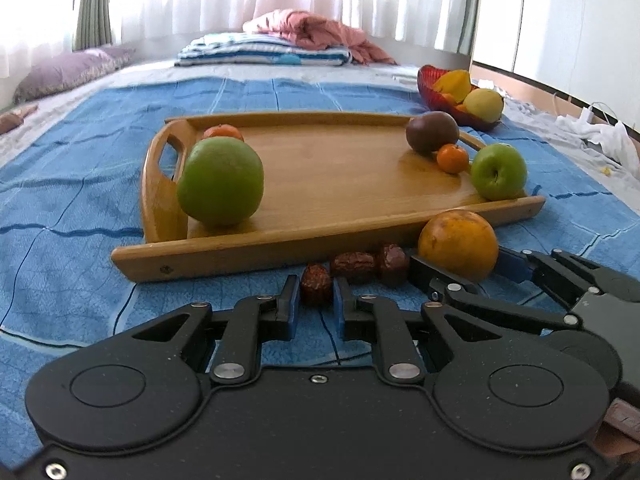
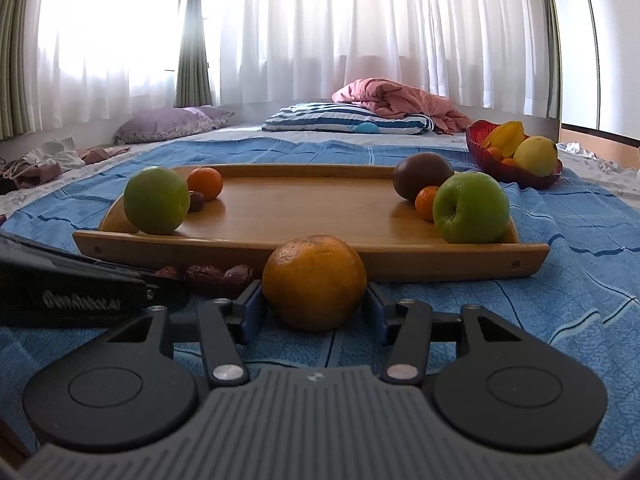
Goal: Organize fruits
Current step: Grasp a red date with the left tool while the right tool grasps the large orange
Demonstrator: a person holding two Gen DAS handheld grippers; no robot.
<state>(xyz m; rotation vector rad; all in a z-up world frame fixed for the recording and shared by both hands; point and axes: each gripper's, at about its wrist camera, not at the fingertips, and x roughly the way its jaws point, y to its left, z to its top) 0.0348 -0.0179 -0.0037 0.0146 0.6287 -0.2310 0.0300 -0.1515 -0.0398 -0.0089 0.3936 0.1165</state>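
A wooden tray [image 1: 280,244] lies on the blue blanket. It holds a big green fruit [image 1: 220,182], a green apple [image 1: 498,170], a dark brown fruit [image 1: 432,132] and two mandarins [image 1: 452,158]. In front of the tray lie three red dates and a large orange [image 2: 314,280]. My left gripper [image 1: 316,300] is shut on the nearest date [image 1: 316,290], which rests on the blanket. My right gripper [image 2: 316,304] is open around the orange, its blue pads [image 2: 256,308] close beside it. The other two dates [image 1: 354,266] lie between the grippers.
A red bowl [image 2: 480,140] of yellow and orange fruit stands at the far right, behind the tray. Folded bedding [image 2: 352,122] and a purple pillow [image 2: 168,122] lie farther back by the curtains. Loose clothes [image 1: 600,136] lie at the blanket's right edge.
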